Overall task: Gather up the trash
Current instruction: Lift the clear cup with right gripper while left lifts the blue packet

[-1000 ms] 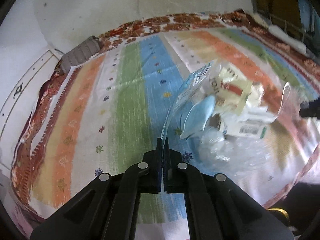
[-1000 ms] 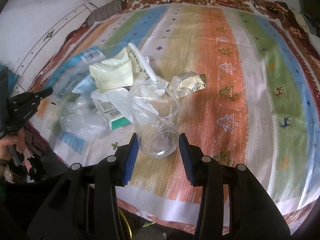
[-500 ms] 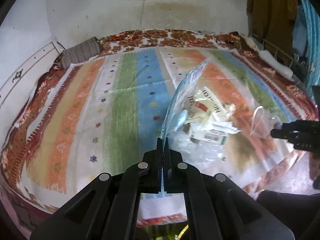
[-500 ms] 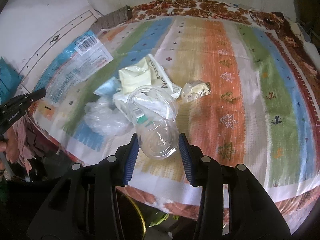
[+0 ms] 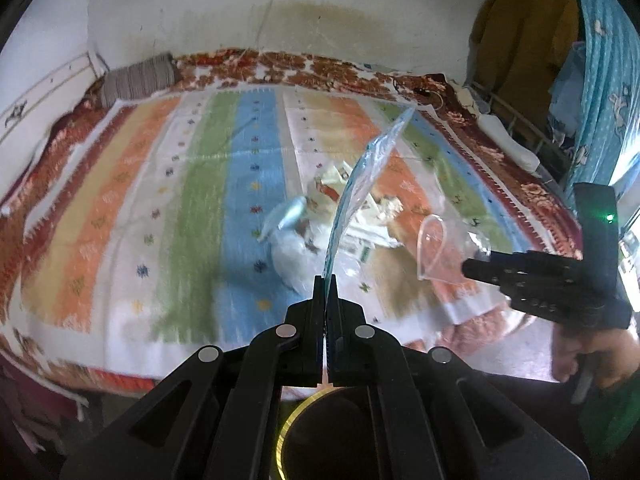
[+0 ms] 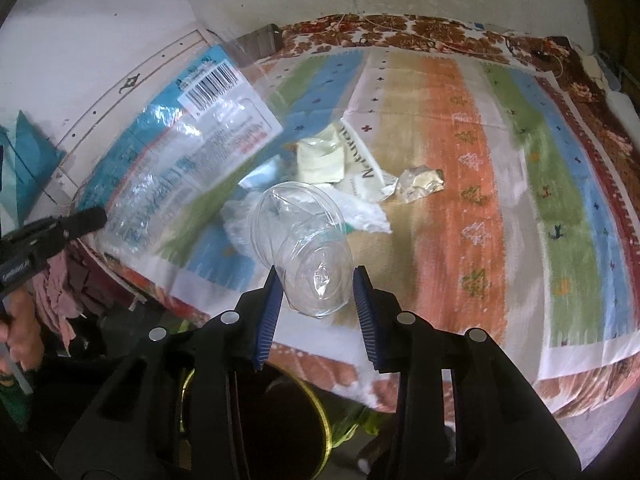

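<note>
sideways, clear cup point(image 6: 300, 248) lies between right gripper point(image 6: 316, 300), mouth pointing away.

I see a bed point(image 5: 132, 208) below me, spread with a striped cover point(image 6: 460, 184) in orange, green, blue, white and tan bands dotted with small tree and animal figures. A dark red floral blanket point(image 5: 332, 72) shows around its far edge and right side. At the far left corner lies 1 grey striped pillow point(image 5: 138, 80). Near the front edge of the cover sits a loose heap of litter: a cream pouch point(image 6: 320, 158), a white printed wrapper point(image 6: 362, 172), a crumpled foil wrapper point(image 6: 420, 182), a crumpled clear plastic bag point(image 5: 290, 256) and a pale blue piece point(image 5: 286, 216), mostly touching or overlapping.
</note>
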